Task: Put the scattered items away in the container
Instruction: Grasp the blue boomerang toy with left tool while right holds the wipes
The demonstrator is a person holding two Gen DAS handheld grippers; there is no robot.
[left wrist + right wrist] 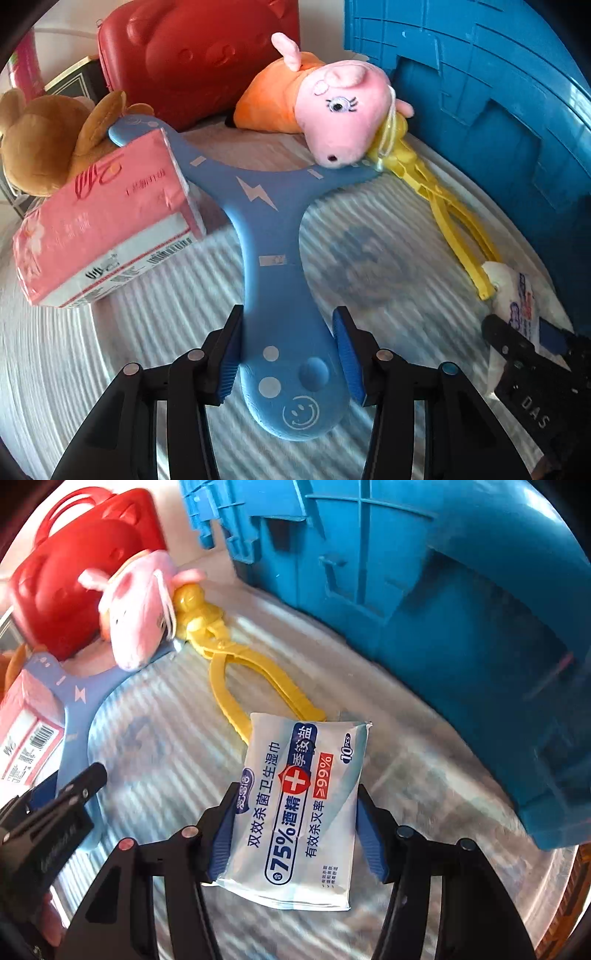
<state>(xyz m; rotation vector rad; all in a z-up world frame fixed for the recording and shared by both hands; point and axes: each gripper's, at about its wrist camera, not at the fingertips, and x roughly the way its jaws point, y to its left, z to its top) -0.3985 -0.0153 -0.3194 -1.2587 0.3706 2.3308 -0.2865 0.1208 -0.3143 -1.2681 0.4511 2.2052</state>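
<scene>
Straddling the near arm of a blue three-armed foam boomerang (258,206), the left tongs (288,360) stand slightly apart from its edges, not yet pinching. The right tongs (295,830) are closed on a white pack of alcohol wipes (301,805). Both lie on the ribbed white table (166,306), beside the big blue plastic crate (443,609), near a pink pig plush (343,110).

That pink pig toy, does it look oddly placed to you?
Yes. The pink pig plush lies tipped on its side, snout resting on one arm of the blue three-armed boomerang, head against the yellow tongs. It looks tumbled, not damaged.
</scene>
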